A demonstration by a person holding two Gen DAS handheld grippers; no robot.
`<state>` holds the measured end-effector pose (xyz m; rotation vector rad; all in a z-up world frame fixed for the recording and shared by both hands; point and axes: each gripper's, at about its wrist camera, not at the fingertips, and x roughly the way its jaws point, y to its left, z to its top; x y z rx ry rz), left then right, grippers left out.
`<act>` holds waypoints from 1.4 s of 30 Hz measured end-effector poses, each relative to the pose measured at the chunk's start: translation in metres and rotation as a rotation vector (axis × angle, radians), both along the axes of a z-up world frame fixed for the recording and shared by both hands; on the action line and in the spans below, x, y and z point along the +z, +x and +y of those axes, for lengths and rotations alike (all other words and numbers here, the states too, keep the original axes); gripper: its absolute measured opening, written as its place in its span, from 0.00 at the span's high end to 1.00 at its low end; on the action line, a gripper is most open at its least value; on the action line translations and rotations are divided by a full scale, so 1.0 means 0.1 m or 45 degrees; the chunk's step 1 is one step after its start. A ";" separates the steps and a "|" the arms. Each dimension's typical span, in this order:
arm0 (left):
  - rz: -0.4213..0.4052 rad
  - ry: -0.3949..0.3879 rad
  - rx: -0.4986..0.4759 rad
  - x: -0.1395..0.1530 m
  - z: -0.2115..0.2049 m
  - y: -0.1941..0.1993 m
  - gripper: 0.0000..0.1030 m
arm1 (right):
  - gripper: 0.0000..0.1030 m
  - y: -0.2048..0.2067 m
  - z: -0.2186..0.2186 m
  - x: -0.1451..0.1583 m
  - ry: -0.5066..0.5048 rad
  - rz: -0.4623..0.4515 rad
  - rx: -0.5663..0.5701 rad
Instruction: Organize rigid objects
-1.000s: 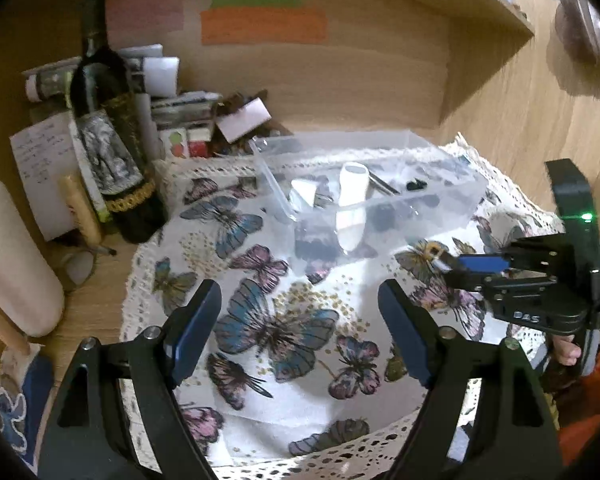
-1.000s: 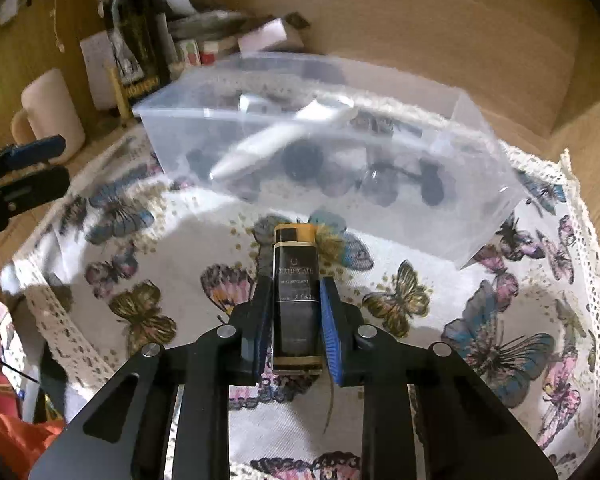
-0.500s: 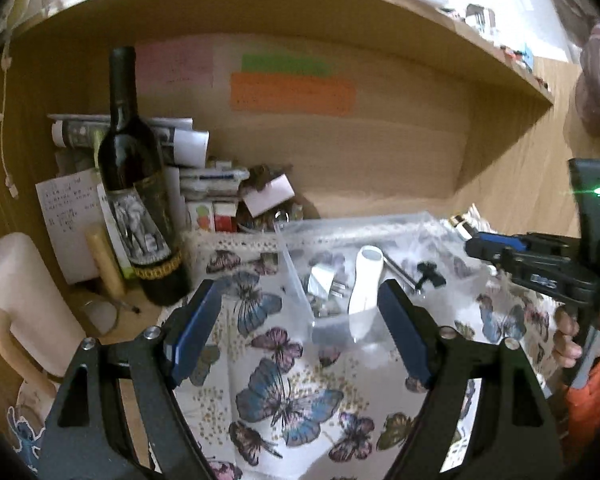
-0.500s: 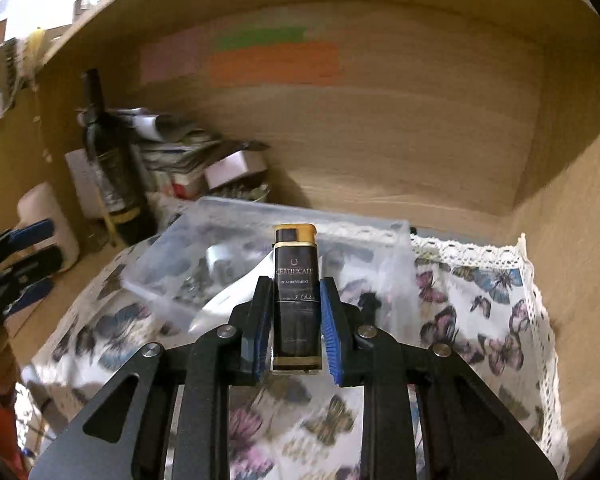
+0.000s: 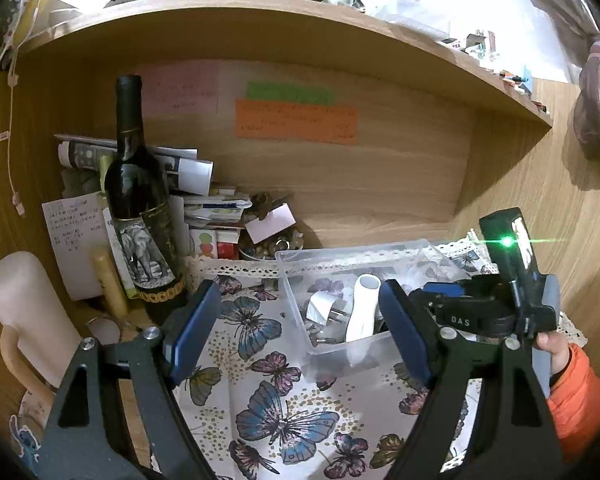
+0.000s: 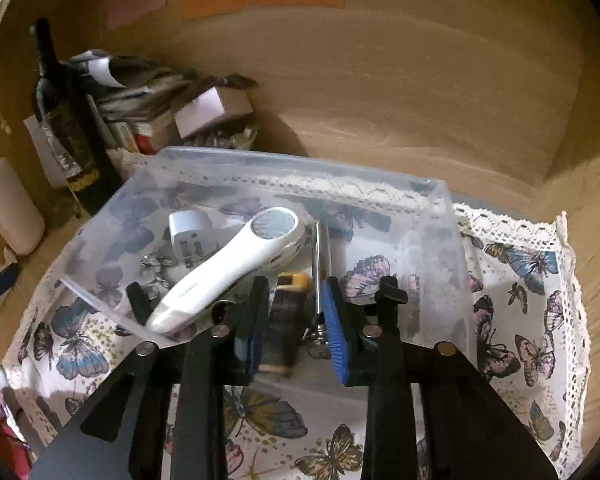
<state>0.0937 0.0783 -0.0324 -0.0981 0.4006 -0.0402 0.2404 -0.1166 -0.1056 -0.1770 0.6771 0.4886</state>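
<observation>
Lighter (image 6: 288,300), blurred, sits between our right gripper's (image 6: 294,320) parted fingers over the clear bin (image 6: 440,216); our left gripper (image 5: 296,328) gapes wide, holding nothing.

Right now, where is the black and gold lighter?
In the right wrist view, the black and gold lighter sits between the right gripper fingers, which are open, over the clear bin, beside the white device.

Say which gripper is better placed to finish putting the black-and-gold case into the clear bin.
Right. The right gripper hangs over the clear bin, jaws open around the black-and-gold case. The left gripper is open and empty above the cloth.
</observation>
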 end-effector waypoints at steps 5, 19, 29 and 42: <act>-0.020 0.007 -0.002 0.03 -0.06 -0.05 0.21 | 0.67 -0.36 -0.16 0.25 0.078 -0.120 0.000; -0.182 0.019 0.007 0.26 -0.34 -0.38 0.07 | 0.07 -1.50 -0.64 0.76 0.345 -0.481 -0.098; -0.236 0.027 -0.015 0.32 -0.50 -0.61 0.00 | 0.01 -1.81 -0.70 0.75 0.369 -0.540 -0.112; -0.229 0.011 -0.027 0.30 -0.55 -0.66 0.00 | 0.00 -2.01 -0.71 0.76 0.378 -0.582 -0.119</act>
